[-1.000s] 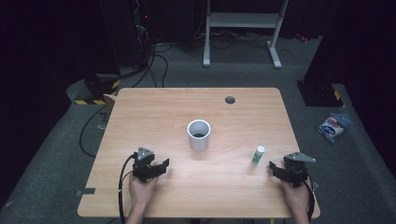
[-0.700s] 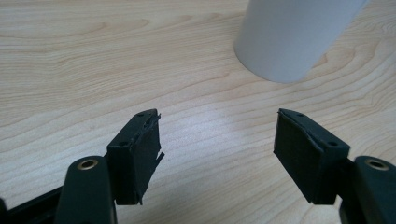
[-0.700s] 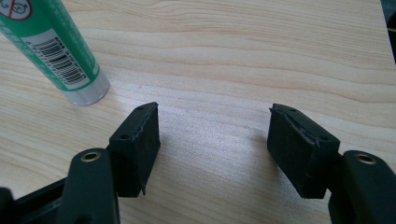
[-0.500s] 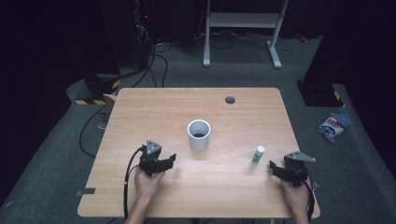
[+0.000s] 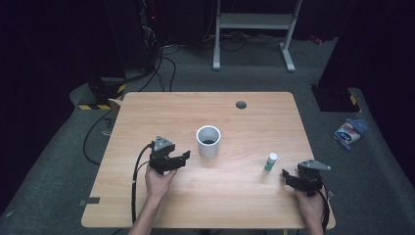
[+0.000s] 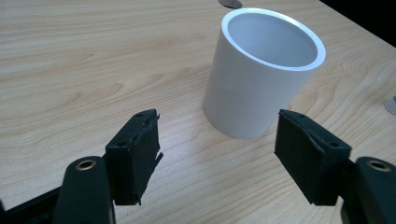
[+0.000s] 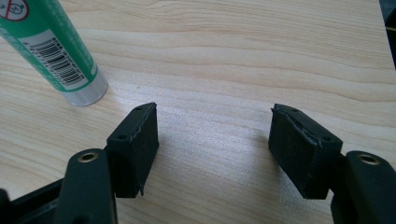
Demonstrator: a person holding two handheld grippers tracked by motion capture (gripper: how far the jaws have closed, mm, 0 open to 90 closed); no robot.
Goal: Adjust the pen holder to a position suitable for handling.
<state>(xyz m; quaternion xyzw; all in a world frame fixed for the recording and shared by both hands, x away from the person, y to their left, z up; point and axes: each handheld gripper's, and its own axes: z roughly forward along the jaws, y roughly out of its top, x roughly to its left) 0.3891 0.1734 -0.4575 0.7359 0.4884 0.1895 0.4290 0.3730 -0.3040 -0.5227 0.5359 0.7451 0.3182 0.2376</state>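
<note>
A white cup stands upright at the middle of the wooden table. My left gripper is just left of it, open, jaws pointing at the cup, which stands a short way beyond the fingertips and is not between them. A small green-and-white tube stands upright at the right. My right gripper rests near the front right edge, open with nothing between its jaws; the tube stands beyond its left jaw.
A dark round hole is set in the table's far side. On the floor lie cables, a white frame's legs and a blue-and-white packet to the right.
My left gripper has moved forward and to the right, towards the white cup. The right gripper, the cup and the tube have stayed put.
</note>
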